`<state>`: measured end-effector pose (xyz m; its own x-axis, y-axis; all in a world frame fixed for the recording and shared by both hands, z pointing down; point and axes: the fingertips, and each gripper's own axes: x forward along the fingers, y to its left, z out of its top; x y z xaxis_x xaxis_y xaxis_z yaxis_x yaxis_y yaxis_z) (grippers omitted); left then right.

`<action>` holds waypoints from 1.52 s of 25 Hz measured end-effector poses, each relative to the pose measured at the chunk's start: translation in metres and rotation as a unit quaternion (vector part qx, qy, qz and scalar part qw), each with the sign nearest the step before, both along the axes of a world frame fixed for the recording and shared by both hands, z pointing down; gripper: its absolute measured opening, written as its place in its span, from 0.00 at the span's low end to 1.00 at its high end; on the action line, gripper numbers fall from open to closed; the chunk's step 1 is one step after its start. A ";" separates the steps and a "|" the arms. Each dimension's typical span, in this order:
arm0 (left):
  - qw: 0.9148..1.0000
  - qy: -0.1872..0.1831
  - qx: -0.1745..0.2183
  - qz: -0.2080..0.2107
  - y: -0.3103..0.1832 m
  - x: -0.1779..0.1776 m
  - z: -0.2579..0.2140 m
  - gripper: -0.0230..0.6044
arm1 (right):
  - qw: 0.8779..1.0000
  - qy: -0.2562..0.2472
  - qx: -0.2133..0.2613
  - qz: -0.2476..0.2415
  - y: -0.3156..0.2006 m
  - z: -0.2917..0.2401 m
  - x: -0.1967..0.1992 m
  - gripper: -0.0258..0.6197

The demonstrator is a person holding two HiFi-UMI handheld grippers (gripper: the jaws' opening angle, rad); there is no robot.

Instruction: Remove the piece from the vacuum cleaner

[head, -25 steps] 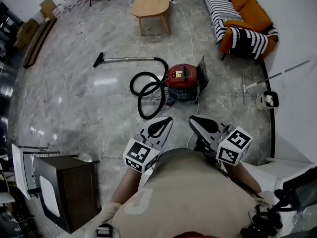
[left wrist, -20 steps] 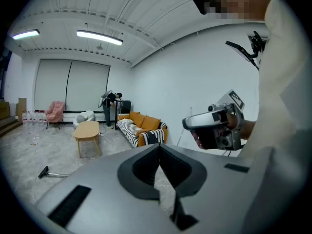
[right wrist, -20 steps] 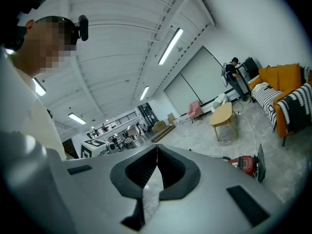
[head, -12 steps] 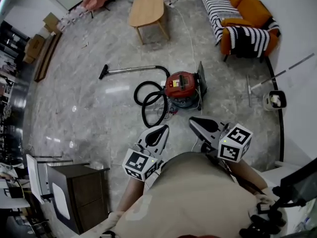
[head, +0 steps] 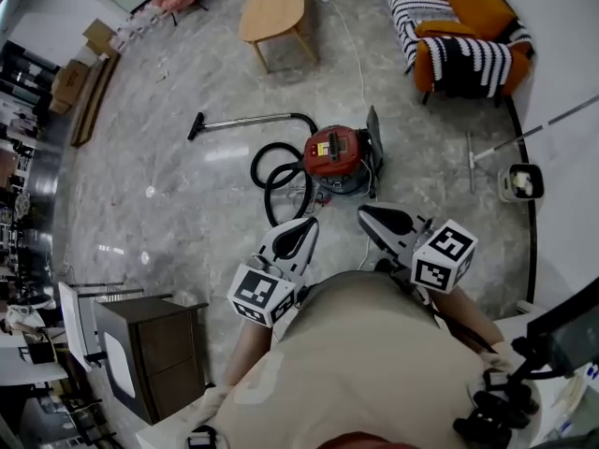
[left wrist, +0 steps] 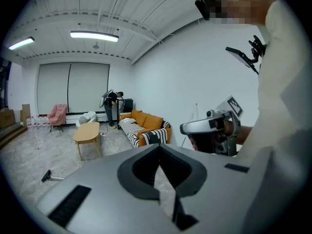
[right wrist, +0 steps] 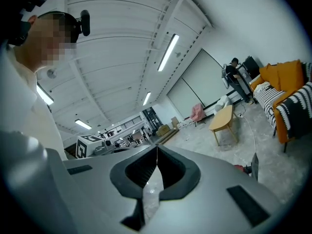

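1. You held the left gripper (head: 308, 223) and the right gripper (head: 365, 212) side by side in front of your chest. Both tips pointed toward 12 o'clock in the head view.
2. In its own view, the left gripper (left wrist: 159, 147) had its jaws pressed together at the tips with nothing between them. The right gripper (right wrist: 157, 148) was likewise closed and empty.
3. The red vacuum cleaner (head: 335, 155) sat on the floor (head: 168, 213) ahead of you, apart from both grippers. It lay at about 1 o'clock from the left tip and 11 o'clock from the right tip.
4. The right gripper looked slightly nearer the red body. The left gripper was nearer the black hose (head: 278, 183), which was coiled on the vacuum's 9 o'clock side.
5. From the hose, the wand (head: 251, 117) ran along the 9-to-3 line and ended in the floor nozzle (head: 195, 125) at its 9 o'clock end, well apart from you.
6. A dark panel (head: 375, 135) stood upright on the body's 3 o'clock side.
7. The views did not settle which piece was to come off. In my judgement, you first needed to close the gap toward 12 o'clock and part the jaws.
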<state>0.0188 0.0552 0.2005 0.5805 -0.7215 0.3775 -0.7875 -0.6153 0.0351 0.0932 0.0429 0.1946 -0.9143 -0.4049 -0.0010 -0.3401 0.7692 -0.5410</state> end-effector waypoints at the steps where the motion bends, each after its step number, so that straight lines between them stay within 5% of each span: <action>1: 1.000 -0.004 -0.001 -0.002 -0.003 0.003 0.000 0.04 | 1.000 0.000 -0.003 -0.002 -0.002 0.002 0.004 0.04; 14: 1.000 -0.007 -0.011 -0.004 -0.023 0.019 0.015 0.04 | 0.999 0.026 -0.027 -0.008 -0.015 0.025 0.023 0.04; 22: 0.999 0.007 -0.019 0.042 -0.044 0.030 0.020 0.04 | 0.997 0.035 -0.038 0.058 -0.028 0.028 0.041 0.04; 29: 0.999 0.017 -0.008 0.042 -0.063 -0.001 0.021 0.04 | 0.995 0.059 -0.046 0.064 -0.036 0.036 0.016 0.04; 32: 0.999 0.022 -0.005 0.030 -0.075 -0.029 0.022 0.04 | 0.995 0.081 -0.022 0.059 -0.043 0.032 -0.006 0.04; 38: 0.998 0.058 0.002 0.021 -0.092 -0.073 0.016 0.04 | 0.982 0.152 0.112 0.025 -0.036 0.001 -0.066 0.04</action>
